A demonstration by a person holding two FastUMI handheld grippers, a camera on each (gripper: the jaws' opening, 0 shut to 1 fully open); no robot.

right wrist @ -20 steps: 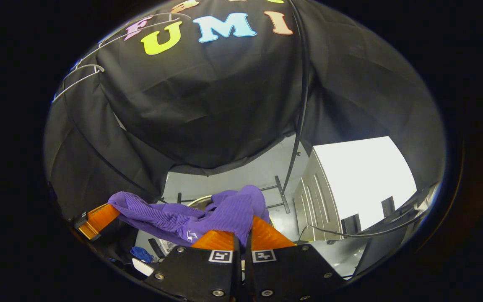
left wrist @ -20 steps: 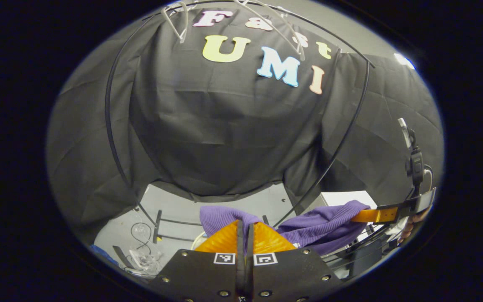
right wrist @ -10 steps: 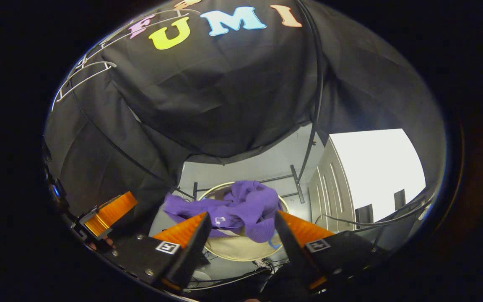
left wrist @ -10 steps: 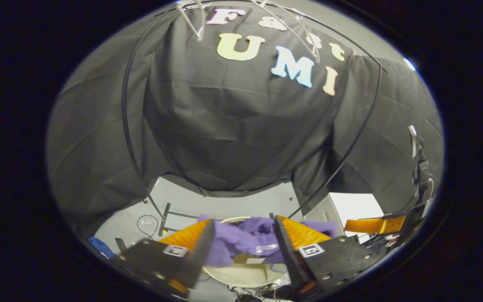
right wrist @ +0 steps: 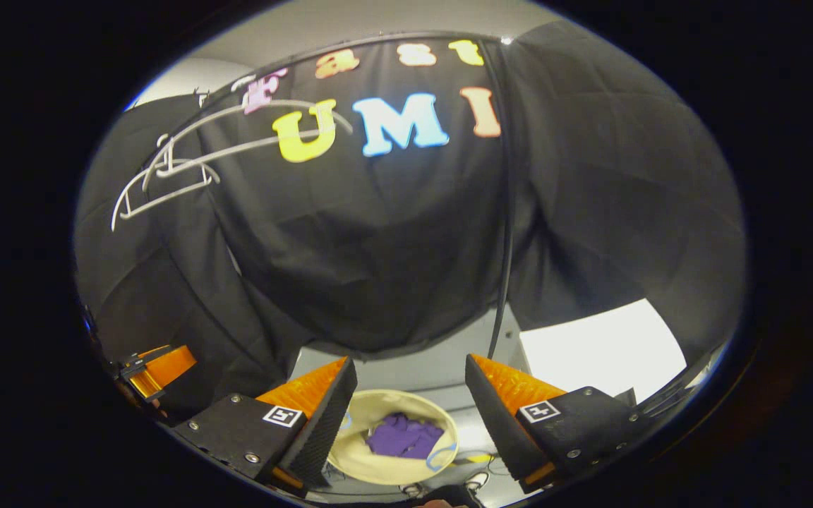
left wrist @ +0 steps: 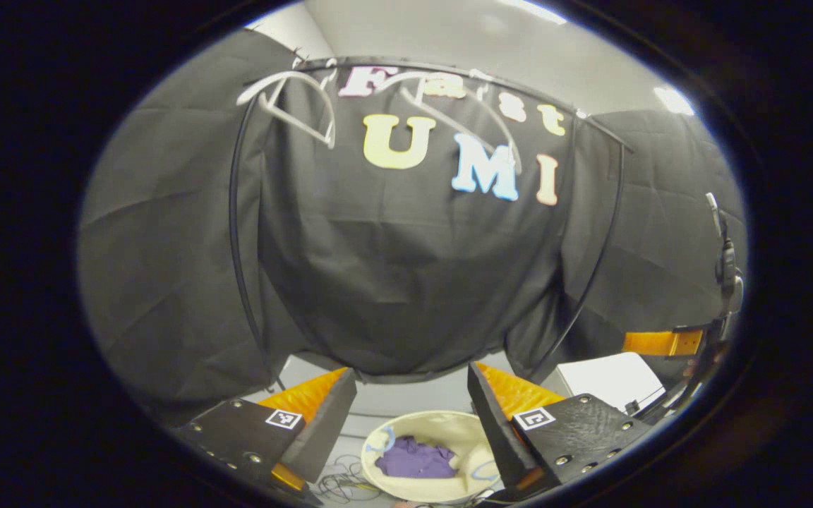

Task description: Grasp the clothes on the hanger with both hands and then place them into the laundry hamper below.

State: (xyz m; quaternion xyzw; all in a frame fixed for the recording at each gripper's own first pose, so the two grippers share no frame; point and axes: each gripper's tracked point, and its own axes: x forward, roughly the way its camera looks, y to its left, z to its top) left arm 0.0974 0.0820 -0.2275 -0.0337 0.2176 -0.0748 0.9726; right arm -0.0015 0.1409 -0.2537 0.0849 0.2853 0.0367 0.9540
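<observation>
purple garment [right wrist: 404, 436]: lodged inside cream laundry hamper [right wrist: 357, 451], below both tools. left gripper [left wrist: 412, 395] and right gripper [right wrist: 411, 384]: fingers spread wide, nothing gripped. risk judged: lightweight hamper could be knocked over by careless withdrawal.

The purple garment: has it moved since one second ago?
Yes. The purple garment has dropped from between the tools, level with the rack's base bars, down into the hamper on the floor.
</observation>
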